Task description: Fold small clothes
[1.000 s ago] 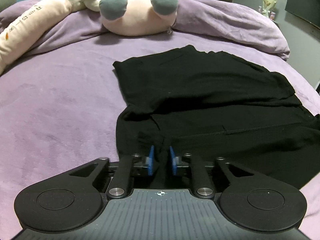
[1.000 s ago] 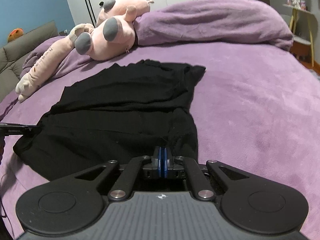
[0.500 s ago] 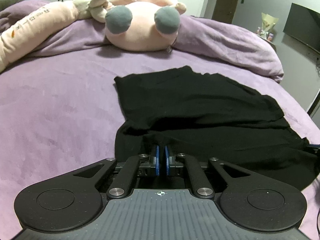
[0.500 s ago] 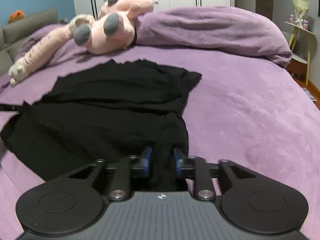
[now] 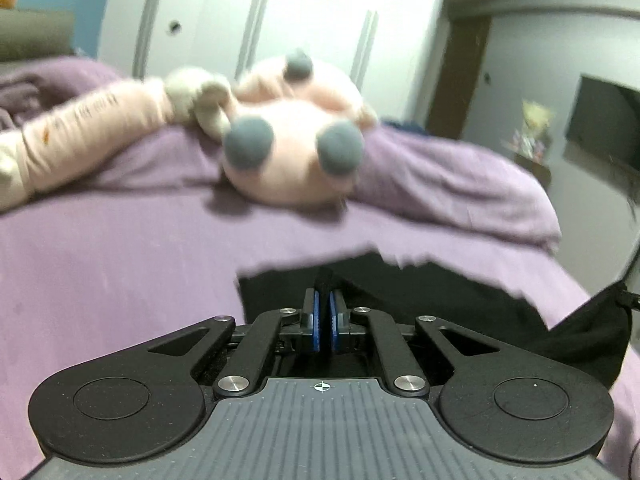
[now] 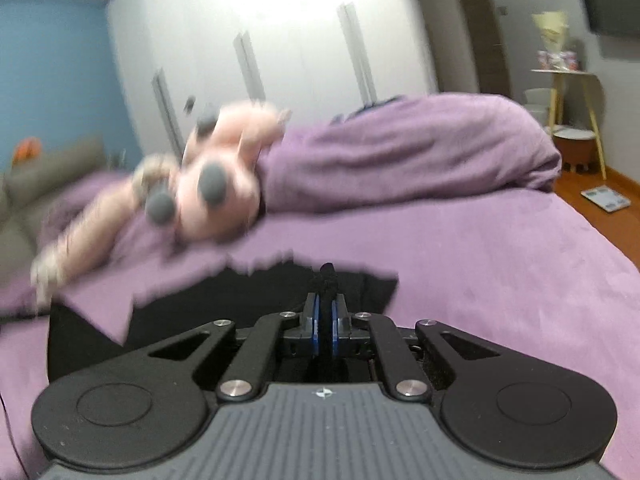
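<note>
Left gripper [image 5: 322, 300] at 6 o'clock of its own view, blue pads [image 5: 316, 322] pinched almost together on a fold of black garment [image 5: 420, 292] that pokes up between the fingertips toward 12 o'clock. Right gripper [image 6: 326, 302] likewise low centre in its view, pads [image 6: 316, 330] clamped on a bunched tuft of the same black cloth [image 6: 224, 300], rising at 12 o'clock from the jaws.

Garment spread dark and blurred just beyond both grippers: in the left view running from centre out to 3 o'clock, where a hanging corner [image 5: 596, 336] droops from a thin dark tip at the frame edge; in the right view stretching from centre toward 9 o'clock, far edge ragged with motion blur. Lifted portions held off the purple bedspread [image 5: 100, 260], the rest hard to judge as lying or raised.

Beyond the cloth, at 12 o'clock in the left view, pink plush toy [image 5: 292, 160] with grey round paws, lying on the bed against a heaped purple duvet [image 5: 460, 184]; long pale plush limb [image 5: 80, 136] reaching out to 9 o'clock. Same toy [image 6: 212, 188] at 10 o'clock in the right view, duvet [image 6: 420, 152] at 1 o'clock. White wardrobe doors [image 5: 260, 32] behind the bed; wall-mounted screen [image 5: 604, 124] at 3 o'clock; small side table [image 6: 576, 120] at 2 o'clock in the right view.
</note>
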`<state>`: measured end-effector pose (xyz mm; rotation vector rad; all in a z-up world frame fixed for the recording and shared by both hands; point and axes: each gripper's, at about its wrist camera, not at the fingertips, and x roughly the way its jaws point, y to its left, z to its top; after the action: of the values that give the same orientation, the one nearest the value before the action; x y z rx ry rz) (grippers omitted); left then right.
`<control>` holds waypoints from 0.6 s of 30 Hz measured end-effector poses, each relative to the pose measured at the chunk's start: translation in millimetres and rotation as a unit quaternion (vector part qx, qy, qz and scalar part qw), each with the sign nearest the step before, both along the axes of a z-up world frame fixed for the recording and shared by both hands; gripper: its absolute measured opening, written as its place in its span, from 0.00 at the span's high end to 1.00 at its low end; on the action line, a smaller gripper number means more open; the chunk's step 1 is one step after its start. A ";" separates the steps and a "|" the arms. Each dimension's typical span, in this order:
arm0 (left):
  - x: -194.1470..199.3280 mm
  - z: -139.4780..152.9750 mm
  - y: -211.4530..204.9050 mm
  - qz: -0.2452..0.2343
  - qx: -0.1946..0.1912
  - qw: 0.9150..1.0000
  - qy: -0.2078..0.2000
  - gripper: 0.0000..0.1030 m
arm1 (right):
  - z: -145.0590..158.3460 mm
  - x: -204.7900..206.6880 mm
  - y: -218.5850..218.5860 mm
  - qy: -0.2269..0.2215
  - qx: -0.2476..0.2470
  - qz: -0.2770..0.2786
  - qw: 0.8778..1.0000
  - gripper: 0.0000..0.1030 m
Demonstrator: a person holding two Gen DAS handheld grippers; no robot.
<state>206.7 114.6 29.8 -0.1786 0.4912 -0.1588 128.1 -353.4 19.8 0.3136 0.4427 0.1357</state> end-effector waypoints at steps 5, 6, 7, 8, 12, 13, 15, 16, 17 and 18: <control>57.4 2.3 1.8 0.048 0.000 0.999 0.006 0.93 | 1.0 70.3 -3.2 0.007 0.030 -0.041 0.999 0.95; 68.0 -6.0 1.2 0.051 0.001 0.999 0.020 0.93 | -6.0 82.4 -0.2 0.018 0.027 -0.041 0.999 0.95; 79.3 -15.4 0.4 0.050 0.001 0.998 0.038 0.93 | -17.1 99.5 3.7 0.035 0.020 -0.038 0.998 0.95; 91.6 -28.8 -1.8 0.048 0.001 0.997 0.060 0.93 | -27.8 112.0 7.6 0.048 0.013 -0.037 0.998 0.95; 113.7 -74.9 -4.0 0.054 0.015 0.991 0.122 0.91 | -70.0 145.6 15.0 0.113 0.015 -0.016 0.993 0.93; 116.0 -82.5 -2.3 0.061 0.015 0.989 0.131 0.89 | -77.0 147.1 16.2 0.119 0.012 -0.014 0.993 0.92; 115.9 -91.6 4.3 0.061 -0.001 0.989 0.135 0.79 | -85.1 149.4 16.6 0.123 0.006 -0.005 0.992 0.79; 117.0 -94.9 6.6 0.058 -0.010 0.989 0.136 0.76 | -87.8 149.9 16.2 0.121 0.003 -0.001 0.993 0.76; 118.4 -97.2 7.5 0.054 -0.012 0.989 0.137 0.74 | -90.4 151.0 16.1 0.121 -0.002 0.003 0.993 0.70; 119.9 -98.6 7.6 0.051 -0.011 0.989 0.138 0.74 | -92.6 152.3 17.6 0.122 -0.007 0.005 0.993 0.69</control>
<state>326.6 122.2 -68.9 -0.2489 0.7541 -0.0382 280.5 -335.9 -72.8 0.3145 0.6868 0.1051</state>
